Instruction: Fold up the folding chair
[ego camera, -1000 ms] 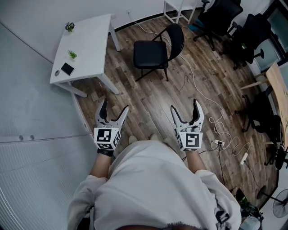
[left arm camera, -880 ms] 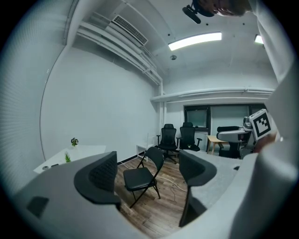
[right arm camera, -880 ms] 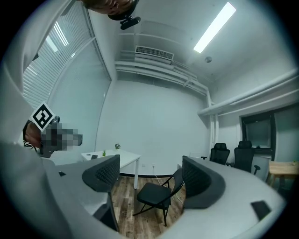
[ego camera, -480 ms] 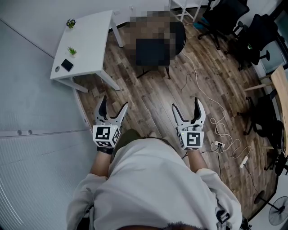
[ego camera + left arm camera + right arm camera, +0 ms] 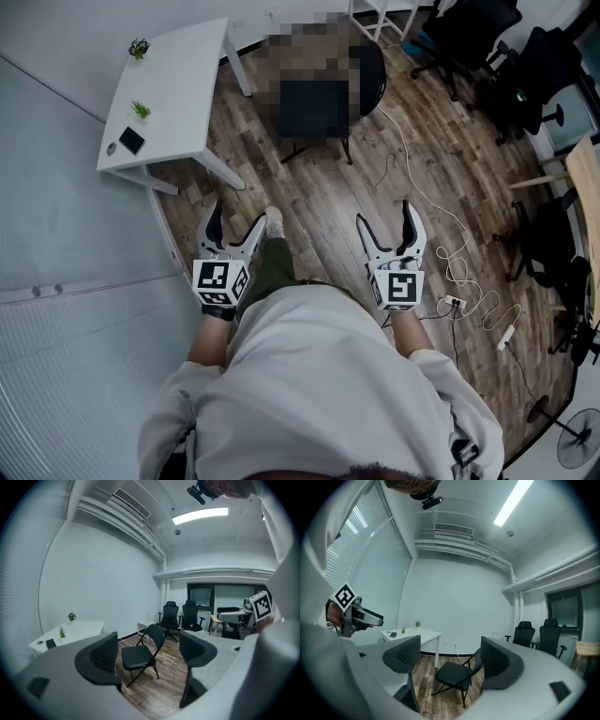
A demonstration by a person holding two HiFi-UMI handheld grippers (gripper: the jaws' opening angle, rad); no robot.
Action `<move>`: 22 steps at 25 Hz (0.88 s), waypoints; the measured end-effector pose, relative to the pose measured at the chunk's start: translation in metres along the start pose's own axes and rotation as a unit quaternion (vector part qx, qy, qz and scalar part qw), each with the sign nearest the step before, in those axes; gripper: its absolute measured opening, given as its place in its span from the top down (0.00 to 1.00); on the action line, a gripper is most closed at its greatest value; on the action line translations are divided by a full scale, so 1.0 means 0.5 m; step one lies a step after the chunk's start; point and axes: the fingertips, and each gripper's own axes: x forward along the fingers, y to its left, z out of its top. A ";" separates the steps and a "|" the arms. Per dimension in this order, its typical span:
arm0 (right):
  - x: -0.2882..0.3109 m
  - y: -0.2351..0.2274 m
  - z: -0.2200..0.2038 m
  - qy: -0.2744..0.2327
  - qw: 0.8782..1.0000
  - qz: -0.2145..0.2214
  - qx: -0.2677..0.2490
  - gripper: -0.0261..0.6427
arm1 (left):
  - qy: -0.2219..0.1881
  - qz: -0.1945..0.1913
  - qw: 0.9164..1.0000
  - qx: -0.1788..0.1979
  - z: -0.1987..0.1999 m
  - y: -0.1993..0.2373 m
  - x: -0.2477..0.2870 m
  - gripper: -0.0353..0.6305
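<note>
Head view: you hold the left gripper (image 5: pixel 236 220) and right gripper (image 5: pixel 384 217) out in front of your body, both pointing over the wood floor (image 5: pixel 309 202). Each pair of jaws is spread apart with nothing between them. The chair (image 5: pixel 369 77) stands unfolded on the floor well ahead of both grippers, partly under a mosaic patch. A white surface (image 5: pixel 183 89) sits to its left, carrying two small plants (image 5: pixel 140 47) and a flat dark item (image 5: pixel 132 141). A cable (image 5: pixel 412 173) trails across the floor to the right of the chair, and office chairs (image 5: pixel 469 33) stand at the far right. Your shoe (image 5: pixel 273 221) shows just beside the left gripper.

Left gripper view: the jaws are released and hold nothing. The chair is framed in the gap between them, well apart from them, its seat down and its legs spread. The right gripper's marker cube shows at the right edge.

Right gripper view: these jaws are also released and empty. The chair again appears between them, far off, next to the surface's leg. The left gripper shows at the left edge.
</note>
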 end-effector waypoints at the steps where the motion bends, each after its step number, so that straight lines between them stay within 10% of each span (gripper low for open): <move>1: 0.010 -0.004 -0.001 0.001 1.000 -0.003 -0.002 0.37 | 0.001 -0.004 1.000 -0.003 -0.003 0.006 0.016 0.33; 22: 0.470 -0.056 0.052 0.034 0.997 -0.070 -0.019 0.37 | 0.024 -0.084 0.996 -0.019 0.075 0.305 0.435 0.33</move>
